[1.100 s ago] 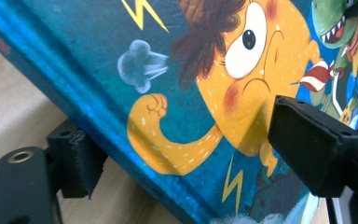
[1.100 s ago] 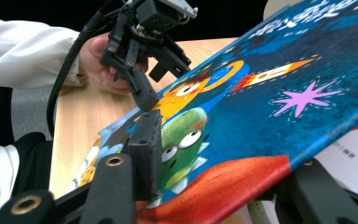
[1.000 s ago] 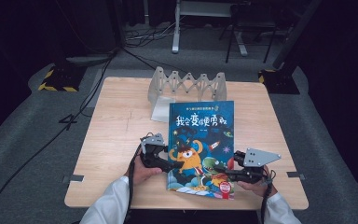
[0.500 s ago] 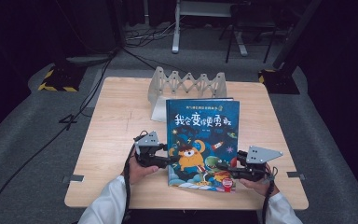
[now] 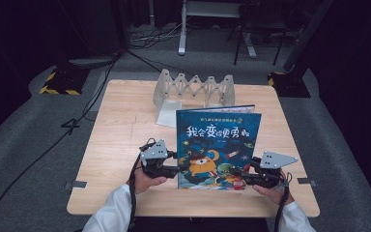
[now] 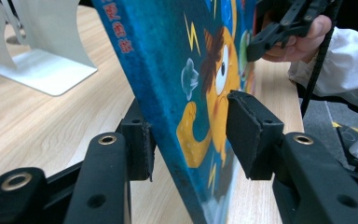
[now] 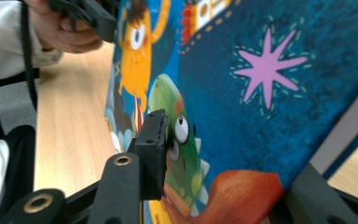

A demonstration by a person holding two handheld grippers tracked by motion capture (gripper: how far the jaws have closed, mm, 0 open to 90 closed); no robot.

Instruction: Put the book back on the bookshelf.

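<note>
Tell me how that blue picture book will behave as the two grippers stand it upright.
The book probably stays stiff: its cover looks flat and unbent while raised. The glossy cover may slip, since the left gripper has one pad still off it. Thin and tall on its bottom edge, it would likely tip if the right gripper let go.

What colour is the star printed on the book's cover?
The star on the book is pink, on dark blue. The right gripper view shows it best.

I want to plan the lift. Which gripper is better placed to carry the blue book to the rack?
Right. The right gripper already clamps the blue book; the left gripper has jaws that have just been closing, with one pad clear of the cover.
</note>
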